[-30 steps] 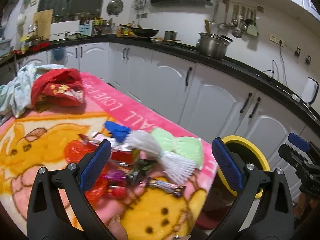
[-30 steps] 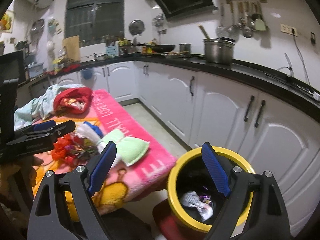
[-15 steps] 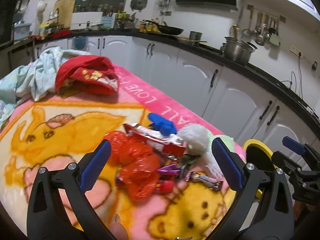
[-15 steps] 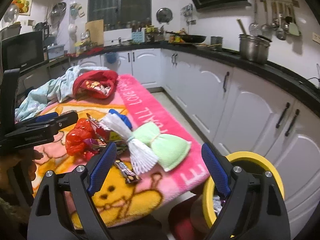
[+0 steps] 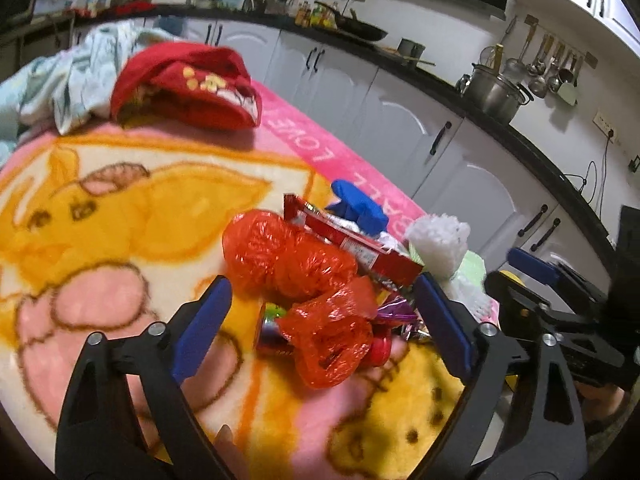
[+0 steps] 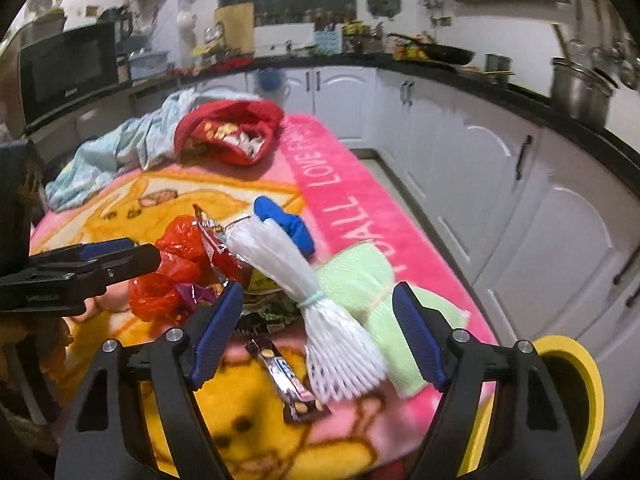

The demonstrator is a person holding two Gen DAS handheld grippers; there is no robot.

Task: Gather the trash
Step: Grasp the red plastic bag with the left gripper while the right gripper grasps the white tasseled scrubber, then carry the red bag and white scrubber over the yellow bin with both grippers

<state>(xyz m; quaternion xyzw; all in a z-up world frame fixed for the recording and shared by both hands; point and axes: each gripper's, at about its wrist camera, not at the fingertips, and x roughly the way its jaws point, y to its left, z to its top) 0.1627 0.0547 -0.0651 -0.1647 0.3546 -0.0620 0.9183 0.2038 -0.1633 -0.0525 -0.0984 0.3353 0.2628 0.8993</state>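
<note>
Both grippers hover over a heap of trash on a pink and yellow cartoon blanket (image 5: pixel 120 208).

The left gripper (image 5: pixel 320 320) has its jaws wide apart and just closing a little, framing a crumpled red plastic bag (image 5: pixel 288 260) without pressing on it; they hold nothing. Behind the bag lie a red snack wrapper (image 5: pixel 360 246) and a blue glove (image 5: pixel 358 204). The right gripper (image 6: pixel 318 328) is likewise well open and just narrowing, empty, above a white foam net sleeve (image 6: pixel 316 304) that lies against a pale green foam net (image 6: pixel 372 280), with a dark candy-bar wrapper (image 6: pixel 288 376) beside them. A yellow-rimmed bin (image 6: pixel 576 384) stands off the blanket's edge, at lower right in the right wrist view. A red garment (image 6: pixel 232 132) lies well apart at the far end.
</note>
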